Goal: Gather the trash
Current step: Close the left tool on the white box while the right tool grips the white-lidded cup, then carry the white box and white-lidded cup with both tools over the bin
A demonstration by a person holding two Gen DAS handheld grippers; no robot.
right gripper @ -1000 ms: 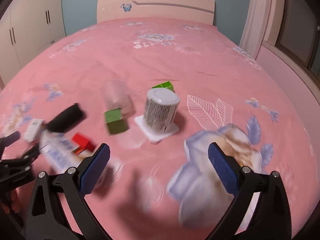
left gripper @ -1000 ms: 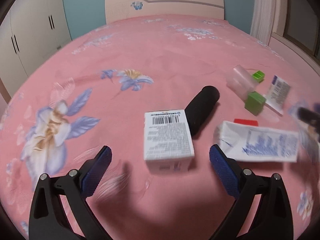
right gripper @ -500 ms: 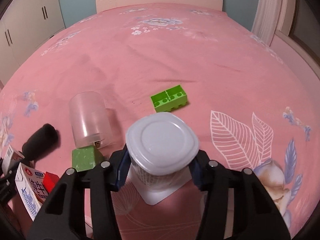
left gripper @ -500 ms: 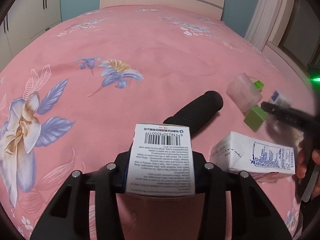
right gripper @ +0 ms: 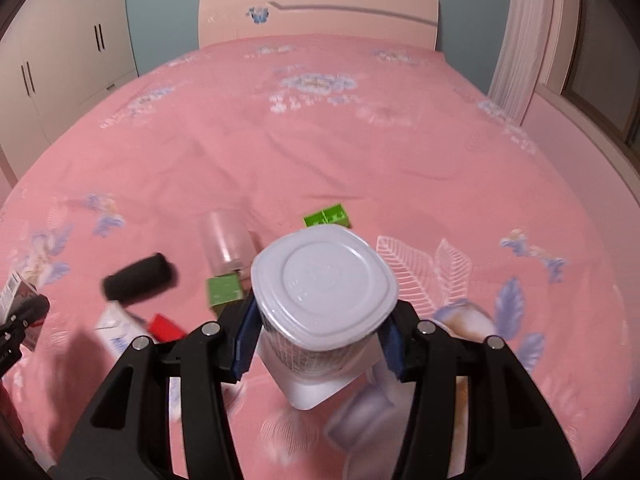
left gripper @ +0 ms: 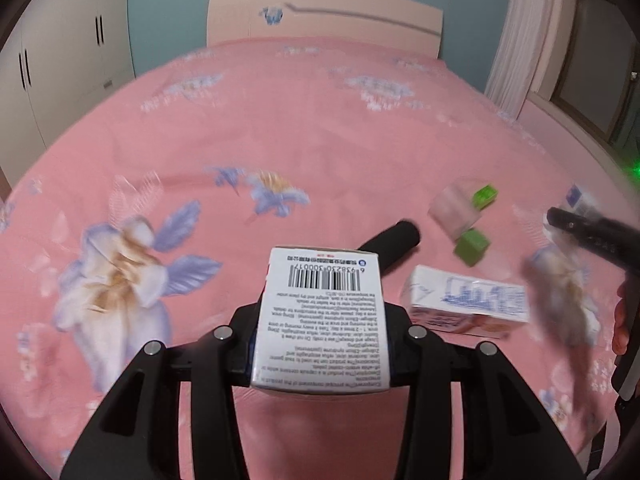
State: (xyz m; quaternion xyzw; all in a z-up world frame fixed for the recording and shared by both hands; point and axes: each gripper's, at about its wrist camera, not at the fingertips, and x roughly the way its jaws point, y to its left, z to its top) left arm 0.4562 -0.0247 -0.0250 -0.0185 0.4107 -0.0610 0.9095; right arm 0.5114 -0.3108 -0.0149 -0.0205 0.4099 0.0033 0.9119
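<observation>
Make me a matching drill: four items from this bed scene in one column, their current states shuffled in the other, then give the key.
Items
1. barcode box
2. yogurt cup
3. milk carton
4. black roller

States
A. gripped upside down in right tongs
B. lying on the bed, black, ungripped
C. gripped in left tongs
D. lying on the bed, white and blue

Pairs: 1-C, 2-A, 3-D, 4-B

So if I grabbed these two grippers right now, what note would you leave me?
Left gripper: shut on the box.
Right gripper: shut on the cup.
Both are gripped; whether they are clear of the bed is hard to tell.
On the bed: carton, black roller, clear tube, green blocks, red piece.
No bin in view.
</observation>
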